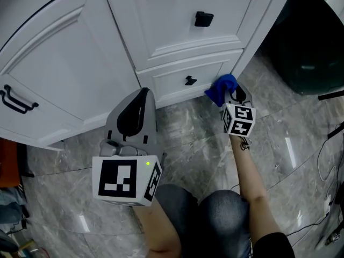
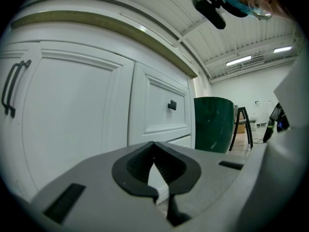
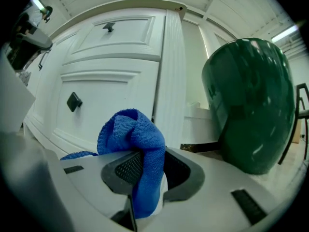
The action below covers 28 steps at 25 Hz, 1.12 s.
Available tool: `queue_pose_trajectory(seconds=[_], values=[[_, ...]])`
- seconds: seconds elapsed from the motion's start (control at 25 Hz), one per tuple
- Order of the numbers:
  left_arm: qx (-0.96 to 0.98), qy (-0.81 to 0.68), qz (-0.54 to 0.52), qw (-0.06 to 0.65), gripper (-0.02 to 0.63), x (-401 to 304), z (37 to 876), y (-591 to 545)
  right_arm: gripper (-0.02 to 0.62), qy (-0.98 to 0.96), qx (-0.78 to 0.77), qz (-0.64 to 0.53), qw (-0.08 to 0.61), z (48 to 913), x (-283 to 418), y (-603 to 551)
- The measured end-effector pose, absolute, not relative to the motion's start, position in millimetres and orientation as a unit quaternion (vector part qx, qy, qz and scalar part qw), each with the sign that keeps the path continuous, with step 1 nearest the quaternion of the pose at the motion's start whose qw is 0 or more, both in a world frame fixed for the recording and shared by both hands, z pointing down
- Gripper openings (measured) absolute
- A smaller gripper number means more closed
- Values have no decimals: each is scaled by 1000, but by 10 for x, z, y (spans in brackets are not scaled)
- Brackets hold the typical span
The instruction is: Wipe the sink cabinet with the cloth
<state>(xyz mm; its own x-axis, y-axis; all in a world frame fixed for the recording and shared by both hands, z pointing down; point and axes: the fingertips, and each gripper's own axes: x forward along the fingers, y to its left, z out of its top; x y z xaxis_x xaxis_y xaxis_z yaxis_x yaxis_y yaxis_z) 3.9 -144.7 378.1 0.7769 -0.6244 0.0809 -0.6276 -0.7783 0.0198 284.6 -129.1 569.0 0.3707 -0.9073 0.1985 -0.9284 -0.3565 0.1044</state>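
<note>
The white sink cabinet [image 1: 64,74] fills the upper left of the head view, its front panels facing both tools. A door with a black bar handle [image 1: 13,99] is at the left and two stacked drawers are at the right. A dark green bin [image 3: 251,100] stands on the marble floor [image 1: 193,138] just beside the cabinet's right corner post [image 3: 171,76]. This limits sideways travel past that edge. The right gripper [image 1: 236,97] is the nearer tool. It sits low at the cabinet's bottom right corner, with its jaws clamped on the blue cloth [image 1: 221,86]. The bunched cloth projects ahead of the jaws and lies against or just off the right end of the lower drawer [image 1: 185,74]; contact cannot be confirmed. The unwiped face extends left and upward from the cloth. The left gripper [image 1: 142,93] has its jaws closed on nothing and points at the cabinet base below the door edge, well apart from the cloth. The lower drawer's black knob [image 3: 74,101] protrudes in the probable wiping path.
</note>
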Motion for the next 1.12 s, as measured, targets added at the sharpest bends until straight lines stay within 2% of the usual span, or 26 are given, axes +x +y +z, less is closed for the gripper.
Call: queue_pose_trajectory(seconds=[0.28,0.4,0.84,1.12], values=[[945,-324,35,26,0,122,3808,-1426,115,-542,831,57,110,5717,2974,-1279],[945,-324,32,26,0,128,3800,-1430,115,-547,830,53,93,5675,2904,-1251],[934,-355,34,29,0,-160,3811,-1552,115,-728,678,98,42,5911,958,-1505],[926,-375,32,30,0,-424,3790,-1610,115,-771,623,106,76,6076,292,-1855]])
